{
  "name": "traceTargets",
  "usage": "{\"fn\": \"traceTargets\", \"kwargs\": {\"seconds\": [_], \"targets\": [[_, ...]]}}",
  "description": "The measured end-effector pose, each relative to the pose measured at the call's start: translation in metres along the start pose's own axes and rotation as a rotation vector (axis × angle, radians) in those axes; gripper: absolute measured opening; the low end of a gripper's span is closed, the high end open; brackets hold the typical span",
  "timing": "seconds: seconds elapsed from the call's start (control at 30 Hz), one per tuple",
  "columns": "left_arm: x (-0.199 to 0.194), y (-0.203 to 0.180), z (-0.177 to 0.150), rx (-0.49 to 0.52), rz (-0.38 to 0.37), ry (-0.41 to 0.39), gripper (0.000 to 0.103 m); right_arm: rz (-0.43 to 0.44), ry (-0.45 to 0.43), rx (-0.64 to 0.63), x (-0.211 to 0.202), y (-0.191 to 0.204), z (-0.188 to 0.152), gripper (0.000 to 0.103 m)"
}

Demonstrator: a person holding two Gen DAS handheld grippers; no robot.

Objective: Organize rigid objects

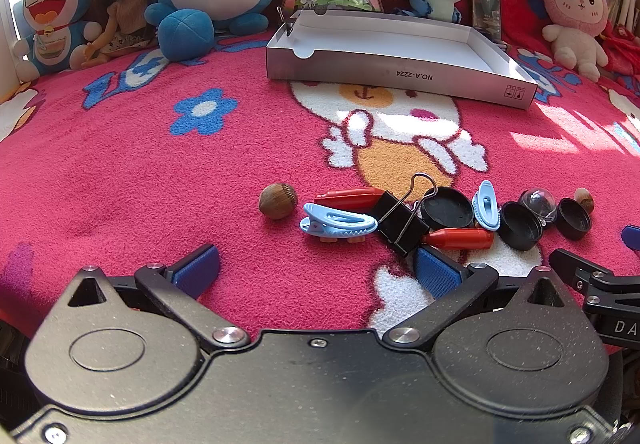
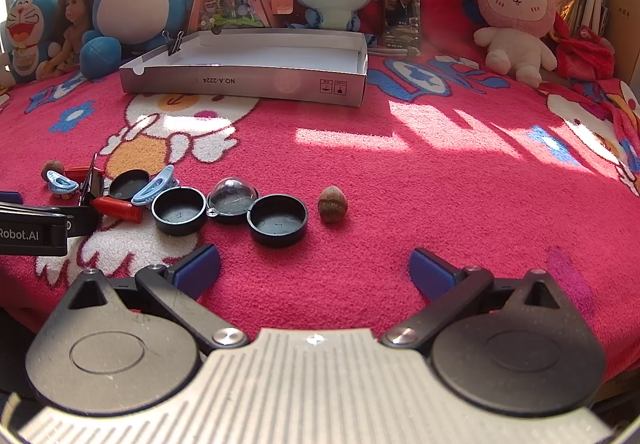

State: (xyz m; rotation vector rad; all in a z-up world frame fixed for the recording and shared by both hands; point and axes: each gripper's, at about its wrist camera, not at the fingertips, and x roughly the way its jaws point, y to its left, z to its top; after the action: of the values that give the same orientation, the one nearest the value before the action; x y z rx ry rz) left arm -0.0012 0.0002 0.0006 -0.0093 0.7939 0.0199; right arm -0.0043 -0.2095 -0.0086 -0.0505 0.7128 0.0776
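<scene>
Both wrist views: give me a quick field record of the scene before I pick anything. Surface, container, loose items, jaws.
surface: pink patterned fleece blanket
container: shallow grey cardboard box with white inside, far side, nothing seen inside; one black binder clip on its corner
loose items: two brown hazelnuts, two light blue plastic clips, two red plastic pegs, black binder clip, three round black plastic lids, clear plastic dome
left gripper: jaws open, holding nothing
right gripper: jaws open, holding nothing

Bright sunlight patches fall on the blanket (image 2: 440,131); sharp focus, fisheye-curved edges.
</scene>
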Motion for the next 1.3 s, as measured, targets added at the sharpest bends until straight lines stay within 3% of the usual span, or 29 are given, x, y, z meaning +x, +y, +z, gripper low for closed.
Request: {"fn": "traceTargets", "kwargs": {"seconds": [0.97, 1.2, 1.27, 1.3], "targets": [[-0.001, 0.003, 0.002, 0.005, -0.006, -0.002, 0.103, 0.005, -0.012, 0.01, -0.001, -0.001, -0.002, 0.103], [-0.006, 0.008, 0.002, -0.006, -0.035, -0.01, 0.103, 0.044, -0.045, 0.012, -0.007, -0.004, -0.002, 0.103], [-0.009, 0.012, 0.003, -0.024, -0.054, -0.011, 0.097, 0.09, -0.063, 0.016, -0.013, -0.005, -0.004, 0.099], [-0.011, 0.014, 0.002, -0.036, -0.058, -0.011, 0.087, 0.107, -0.071, 0.02, -0.016, -0.005, -0.004, 0.096]]}}
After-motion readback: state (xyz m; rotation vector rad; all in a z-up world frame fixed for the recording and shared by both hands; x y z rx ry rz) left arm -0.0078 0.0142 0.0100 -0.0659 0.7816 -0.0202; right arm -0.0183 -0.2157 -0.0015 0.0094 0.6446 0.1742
